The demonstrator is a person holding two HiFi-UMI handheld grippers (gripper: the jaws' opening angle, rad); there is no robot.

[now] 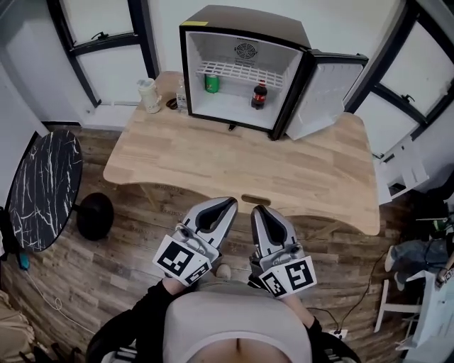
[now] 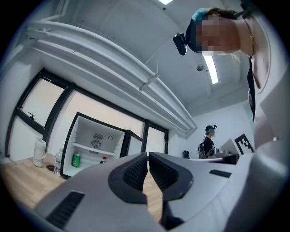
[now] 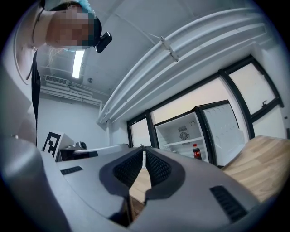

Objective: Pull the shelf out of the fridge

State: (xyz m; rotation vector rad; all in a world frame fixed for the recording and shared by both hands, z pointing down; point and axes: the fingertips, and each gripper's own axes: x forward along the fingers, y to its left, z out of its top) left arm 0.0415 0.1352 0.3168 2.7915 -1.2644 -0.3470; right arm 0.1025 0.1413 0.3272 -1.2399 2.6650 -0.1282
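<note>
Head view, left gripper [image 1: 225, 205] and right gripper [image 1: 259, 210] side by side, both empty, wire shelf [image 1: 237, 71] well ahead inside the open fridge [image 1: 248, 21], left gripper view, jaws tip to tip on nothing, right gripper view, jaws pinched together too, nothing held.

- Pale wooden desk [image 1: 234, 170] across the middle of the head view, with a slot cut near its edge at 6 o'clock.
- White jug [image 1: 150, 95] upright at 11 o'clock on the desk; clear water bottle [image 1: 181, 96] near, at the jug's 3 o'clock.
- Green can [image 1: 212, 83] upright at 12 o'clock; dark cola bottle [image 1: 259, 96], red-capped, near at the can's 4 o'clock.
- Round black marbled table [image 1: 46, 188] at 9 o'clock, apart from the desk; black round object [image 1: 95, 215] just beside it on the wood-plank floor [image 1: 106, 276].
- Person [image 2: 209, 141] standing far off at 3 o'clock in the left gripper view.
</note>
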